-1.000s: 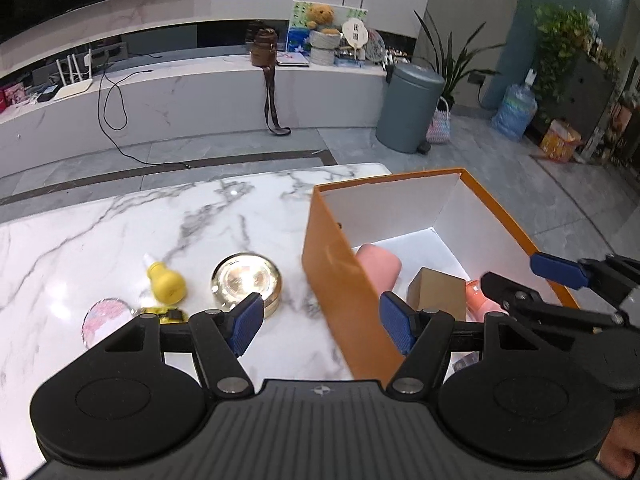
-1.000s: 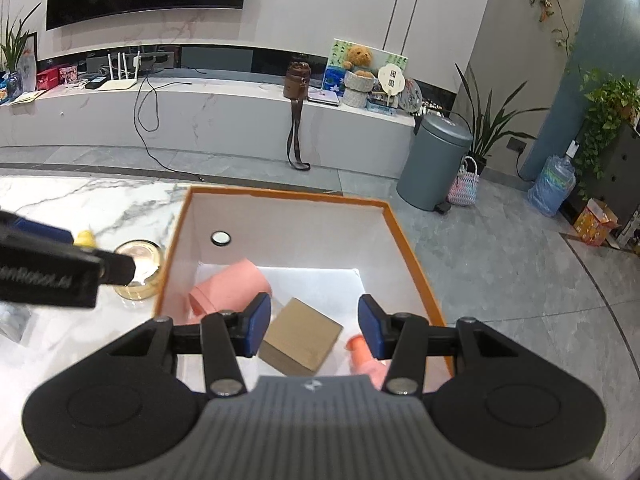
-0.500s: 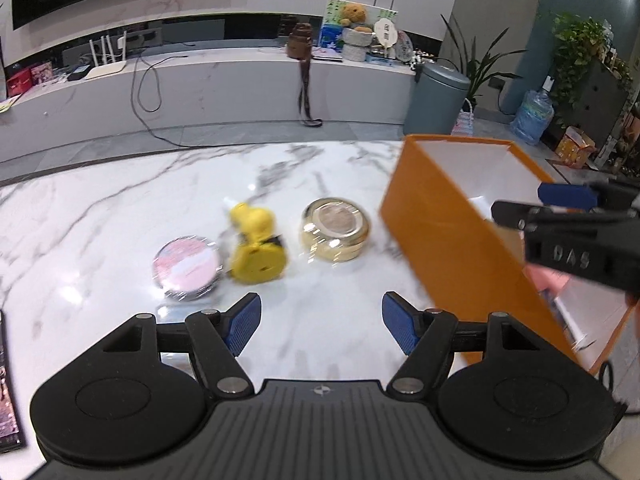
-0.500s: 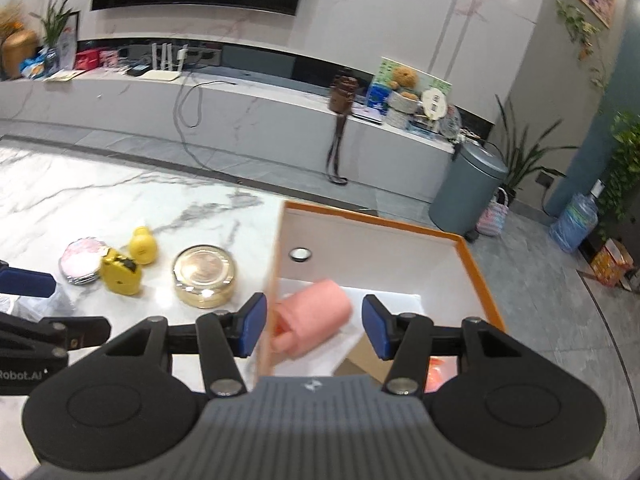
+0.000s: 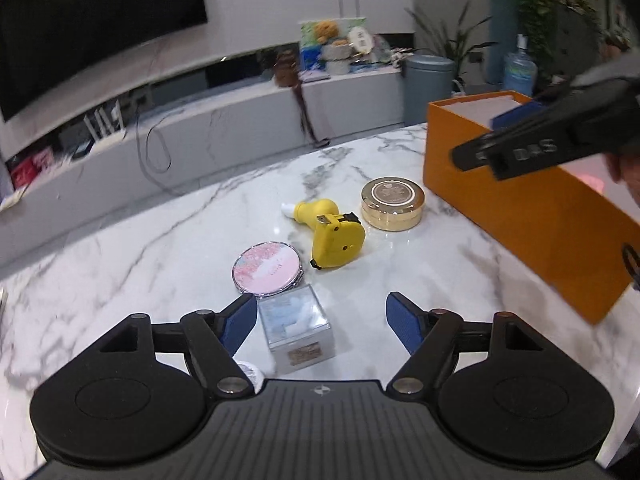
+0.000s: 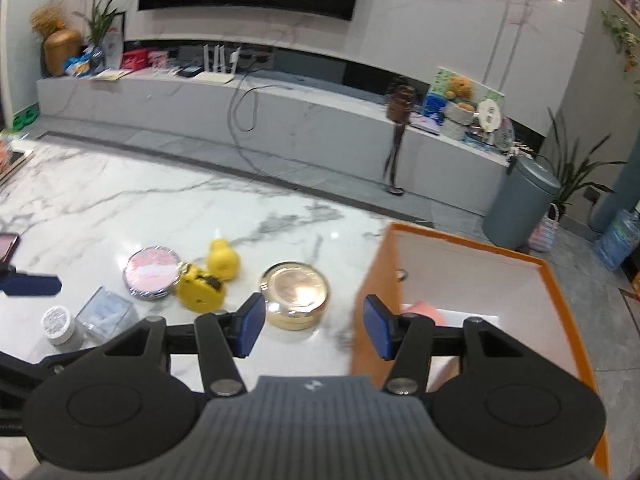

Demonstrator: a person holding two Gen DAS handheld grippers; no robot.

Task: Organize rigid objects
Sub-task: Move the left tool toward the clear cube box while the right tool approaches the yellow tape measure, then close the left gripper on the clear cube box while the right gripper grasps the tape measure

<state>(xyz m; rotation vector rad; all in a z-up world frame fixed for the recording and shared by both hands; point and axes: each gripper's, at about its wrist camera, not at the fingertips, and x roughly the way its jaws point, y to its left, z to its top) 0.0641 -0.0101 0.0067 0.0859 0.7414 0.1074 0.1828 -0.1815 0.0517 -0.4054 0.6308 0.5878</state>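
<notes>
The orange box is sitting at the marble table's right edge, its long axis running away from the cameras. Beside it the gold tin, yellow tape measure, pink compact and clear case are trailing toward the near edge. The left gripper is hovering wide open with the clear case just inside its left finger, and the right gripper is gaping empty over the tin and box wall.

The left gripper is level and low, its jaws spread wide with nothing between the blue pads. The right gripper has its jaws equally parted and unloaded; in the left wrist view its dark body extends in from the right.
</notes>
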